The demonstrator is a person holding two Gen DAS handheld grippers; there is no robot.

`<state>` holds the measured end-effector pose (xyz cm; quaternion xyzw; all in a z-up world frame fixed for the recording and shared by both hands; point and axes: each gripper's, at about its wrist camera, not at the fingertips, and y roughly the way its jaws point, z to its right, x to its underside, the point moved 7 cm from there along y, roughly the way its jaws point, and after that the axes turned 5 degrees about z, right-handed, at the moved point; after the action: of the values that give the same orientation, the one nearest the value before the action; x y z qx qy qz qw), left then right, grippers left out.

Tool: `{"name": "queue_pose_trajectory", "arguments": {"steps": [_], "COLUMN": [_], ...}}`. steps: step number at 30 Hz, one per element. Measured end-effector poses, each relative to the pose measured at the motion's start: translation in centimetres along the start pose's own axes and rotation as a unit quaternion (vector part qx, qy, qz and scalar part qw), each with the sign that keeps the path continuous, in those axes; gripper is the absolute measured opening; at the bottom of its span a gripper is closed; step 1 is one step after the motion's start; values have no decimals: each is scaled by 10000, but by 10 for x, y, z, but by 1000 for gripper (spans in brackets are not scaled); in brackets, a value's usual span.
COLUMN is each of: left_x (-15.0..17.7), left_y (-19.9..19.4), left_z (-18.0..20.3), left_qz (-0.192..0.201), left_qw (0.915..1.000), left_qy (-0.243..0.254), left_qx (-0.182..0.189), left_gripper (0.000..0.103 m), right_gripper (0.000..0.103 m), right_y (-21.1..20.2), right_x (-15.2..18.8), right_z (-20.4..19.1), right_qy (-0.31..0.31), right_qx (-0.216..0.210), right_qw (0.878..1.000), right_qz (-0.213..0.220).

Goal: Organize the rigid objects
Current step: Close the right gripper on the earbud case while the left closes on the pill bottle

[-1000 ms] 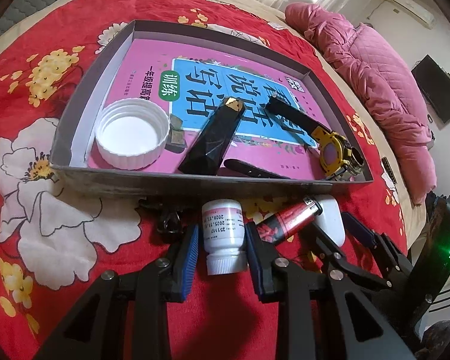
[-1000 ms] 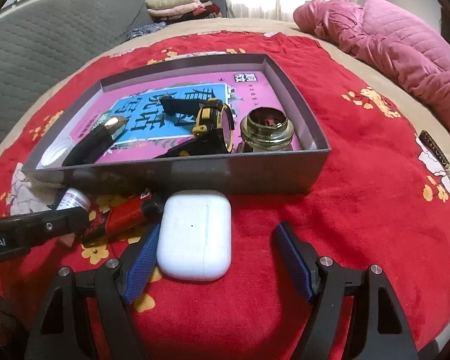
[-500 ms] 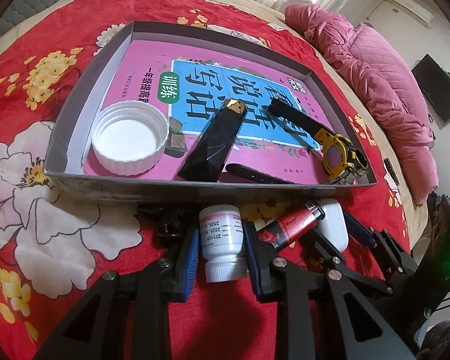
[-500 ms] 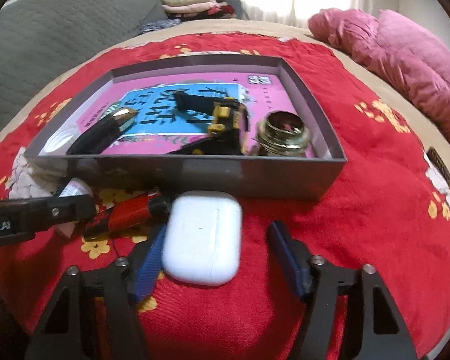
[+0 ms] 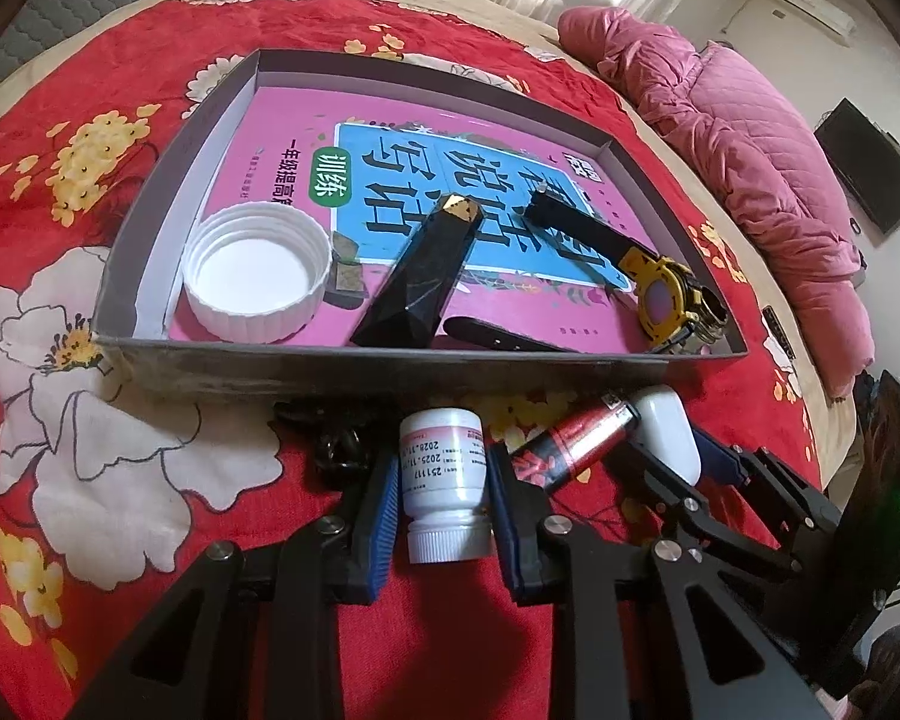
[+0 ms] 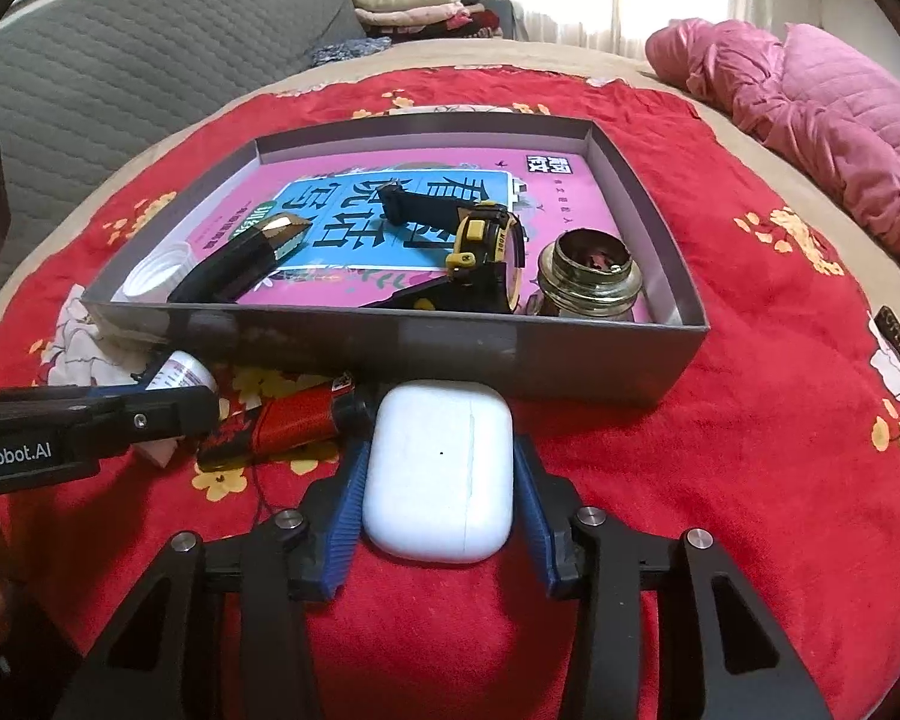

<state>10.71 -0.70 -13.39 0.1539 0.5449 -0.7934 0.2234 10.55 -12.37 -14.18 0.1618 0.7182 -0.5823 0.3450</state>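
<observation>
A grey box (image 5: 390, 375) (image 6: 450, 354) on the red bedspread holds a pink book, a white cap (image 5: 258, 273), a black faceted bar (image 5: 426, 276), a yellow-black watch (image 5: 666, 300) (image 6: 486, 258) and a brass jar (image 6: 588, 282). My left gripper (image 5: 441, 480) is shut on a white pill bottle (image 5: 444, 480) lying just before the box. My right gripper (image 6: 438, 480) is shut on a white earbud case (image 6: 441, 468) (image 5: 669, 438). A red lighter (image 5: 570, 441) (image 6: 297, 423) lies between them.
A small black object (image 5: 336, 444) lies left of the bottle against the box wall. A pink quilt (image 5: 750, 138) (image 6: 810, 96) lies on the right of the bed. A grey padded headboard (image 6: 150, 60) stands behind, left.
My right gripper has closed from wide open onto the earbud case. My left gripper has narrowed onto the pill bottle. Both moved slightly nearer the box.
</observation>
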Motion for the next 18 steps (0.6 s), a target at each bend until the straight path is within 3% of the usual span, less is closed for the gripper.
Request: {"name": "queue_pose_trajectory", "arguments": {"steps": [18], "left_x": [14], "left_y": [-17], "left_z": [11], "left_qz": [42], "left_qw": [9996], "left_qy": [224], "left_qx": [171], "left_gripper": [27], "right_gripper": [46], "right_y": [-27], "right_x": [0], "right_z": [35], "right_qy": [850], "right_qx": [-130], "right_qw": [9963], "right_qz": [82]}}
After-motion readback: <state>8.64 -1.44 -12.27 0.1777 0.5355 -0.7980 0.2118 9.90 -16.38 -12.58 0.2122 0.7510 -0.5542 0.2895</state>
